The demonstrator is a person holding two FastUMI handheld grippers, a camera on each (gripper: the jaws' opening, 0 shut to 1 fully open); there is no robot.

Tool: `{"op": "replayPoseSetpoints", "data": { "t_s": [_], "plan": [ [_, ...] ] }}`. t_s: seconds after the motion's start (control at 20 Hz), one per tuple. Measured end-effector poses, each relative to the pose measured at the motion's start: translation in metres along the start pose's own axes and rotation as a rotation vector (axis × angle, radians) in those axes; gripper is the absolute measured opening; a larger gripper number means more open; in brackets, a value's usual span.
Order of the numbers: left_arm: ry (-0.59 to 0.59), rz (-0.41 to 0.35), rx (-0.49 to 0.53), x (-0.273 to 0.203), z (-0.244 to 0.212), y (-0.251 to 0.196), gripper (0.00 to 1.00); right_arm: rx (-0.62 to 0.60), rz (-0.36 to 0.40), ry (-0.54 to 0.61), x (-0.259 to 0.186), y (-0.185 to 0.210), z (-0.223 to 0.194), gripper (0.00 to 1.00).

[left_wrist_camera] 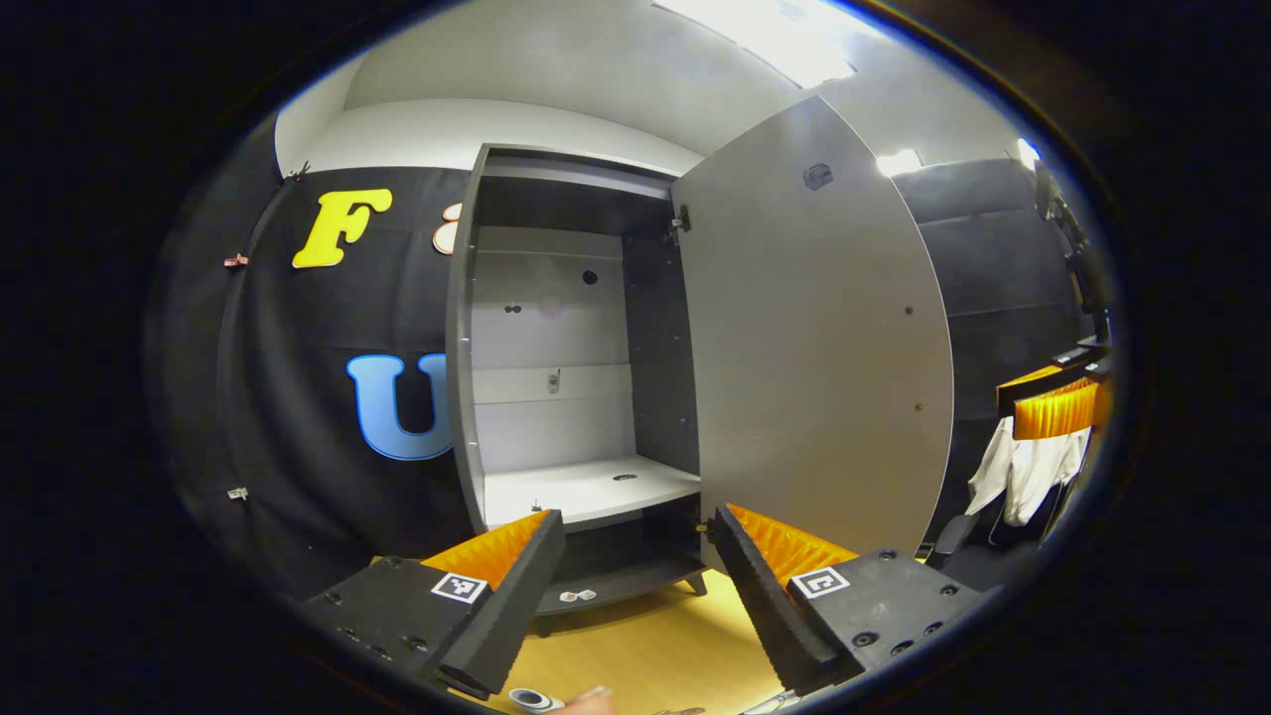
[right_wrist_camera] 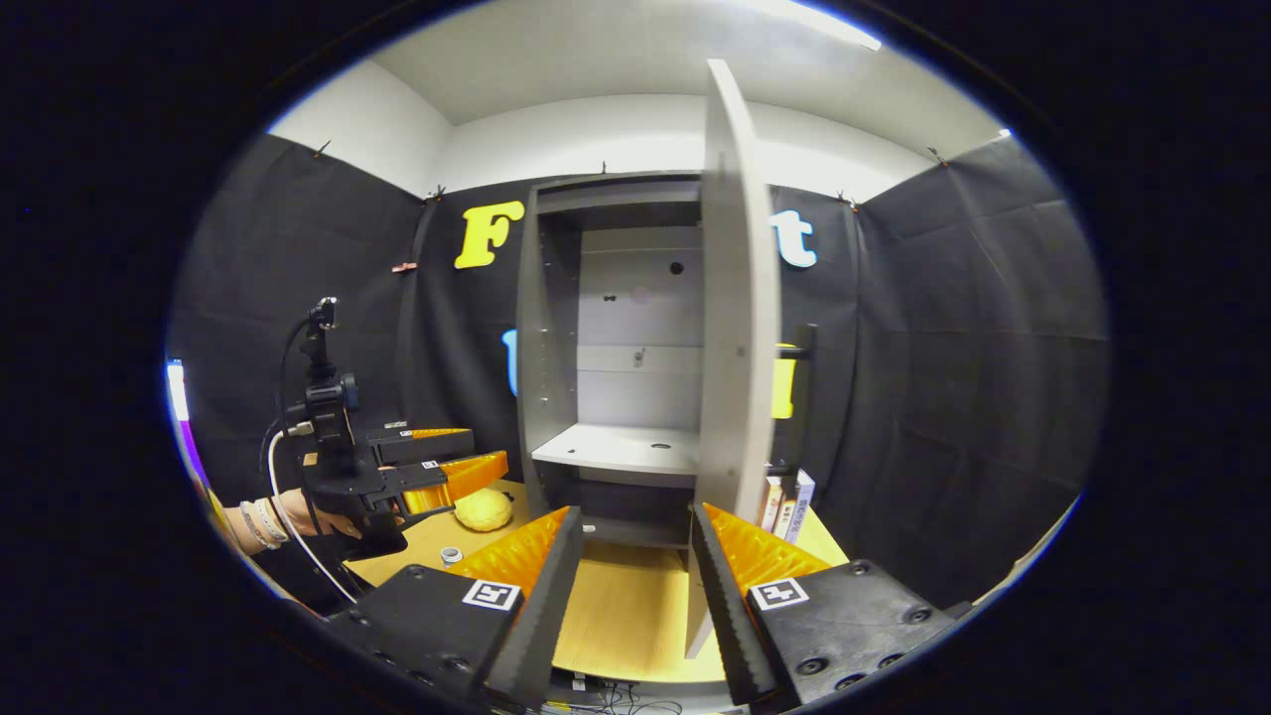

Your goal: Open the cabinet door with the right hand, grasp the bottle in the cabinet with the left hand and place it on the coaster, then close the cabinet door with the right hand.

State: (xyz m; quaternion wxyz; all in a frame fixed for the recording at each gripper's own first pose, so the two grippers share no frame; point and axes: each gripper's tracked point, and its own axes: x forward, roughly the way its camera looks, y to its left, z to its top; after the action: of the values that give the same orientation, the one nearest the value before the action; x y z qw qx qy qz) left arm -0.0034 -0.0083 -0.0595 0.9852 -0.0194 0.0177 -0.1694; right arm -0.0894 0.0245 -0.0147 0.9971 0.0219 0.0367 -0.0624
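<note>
Grey cabinet door stands swung open; both the left gripper and the right gripper are spread wide, holding nothing, above the wooden tabletop.

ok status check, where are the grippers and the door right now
Left gripper open, right gripper open, both empty. Cabinet door wide open. Shelf bare, bottle unseen.

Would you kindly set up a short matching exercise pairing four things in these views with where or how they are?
Things:
1. cabinet door
2. yellow round object
3. books
4. left gripper

Places or states:
A. upright on the table, right of the cabinet
B. swung open
C. on the table, left of the cabinet
D. fingers apart, holding nothing

Pairs: 1-B, 2-C, 3-A, 4-D
</note>
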Motion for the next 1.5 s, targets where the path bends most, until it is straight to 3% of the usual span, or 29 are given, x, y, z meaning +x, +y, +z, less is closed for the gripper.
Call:
{"op": "replayPoseSetpoints", "data": {
  "t_s": [0.15, 0.2, 0.25, 0.3, 0.4, 0.45, 0.55, 0.6, 0.65, 0.85, 1.1, 1.15, 1.2, 1.25, 1.5],
  "plan": [
    [-0.03, -0.003, 0.031, 0.011, 0.017, -0.008, 0.98, 0.036, -0.065, -0.037, -0.001, -0.045, 0.014, 0.77],
    [-0.039, -0.002, 0.044, 0.013, 0.022, -0.011, 0.95, 0.036, -0.086, -0.051, 0.003, -0.059, 0.017, 0.86],
    [-0.044, 0.001, 0.057, 0.015, 0.024, -0.016, 0.98, 0.037, -0.099, -0.059, 0.008, -0.072, 0.022, 0.82],
    [-0.049, 0.004, 0.068, 0.018, 0.027, -0.02, 0.98, 0.041, -0.11, -0.06, 0.014, -0.084, 0.024, 0.96],
    [-0.051, 0.012, 0.074, 0.021, 0.03, -0.027, 0.96, 0.045, -0.088, -0.065, 0.026, -0.093, 0.026, 0.92],
    [-0.046, 0.02, 0.071, 0.023, 0.028, -0.031, 0.98, 0.048, -0.066, -0.074, 0.031, -0.094, 0.031, 0.98],
    [-0.037, 0.037, 0.058, 0.025, 0.023, -0.034, 0.98, 0.057, -0.025, -0.088, 0.045, -0.099, 0.036, 0.98],
    [-0.031, 0.048, 0.049, 0.025, 0.022, -0.036, 0.95, 0.062, -0.009, -0.093, 0.051, -0.103, 0.038, 0.91],
    [-0.027, 0.062, 0.041, 0.025, 0.022, -0.035, 0.95, 0.07, 0.01, -0.096, 0.057, -0.106, 0.041, 0.98],
    [-0.023, 0.136, 0.014, 0.021, 0.02, -0.027, 0.96, 0.076, 0.102, -0.096, 0.072, -0.104, 0.045, 1.0],
    [-0.015, 0.191, -0.004, 0.013, 0.015, -0.012, 0.98, 0.06, 0.145, -0.072, 0.078, -0.095, 0.043, 0.97],
    [-0.012, 0.194, -0.006, 0.011, 0.017, -0.009, 0.98, 0.062, 0.144, -0.076, 0.077, -0.093, 0.044, 1.0],
    [-0.011, 0.193, -0.008, 0.01, 0.015, -0.004, 0.95, 0.056, 0.137, -0.076, 0.079, -0.09, 0.044, 0.9],
    [-0.009, 0.192, -0.009, 0.009, 0.013, 0.001, 0.95, 0.048, 0.129, -0.08, 0.079, -0.086, 0.045, 0.96],
    [-0.013, 0.14, -0.028, 0.01, 0.007, 0.033, 0.95, 0.004, 0.083, -0.076, 0.082, -0.043, 0.042, 0.97]
  ]
}}
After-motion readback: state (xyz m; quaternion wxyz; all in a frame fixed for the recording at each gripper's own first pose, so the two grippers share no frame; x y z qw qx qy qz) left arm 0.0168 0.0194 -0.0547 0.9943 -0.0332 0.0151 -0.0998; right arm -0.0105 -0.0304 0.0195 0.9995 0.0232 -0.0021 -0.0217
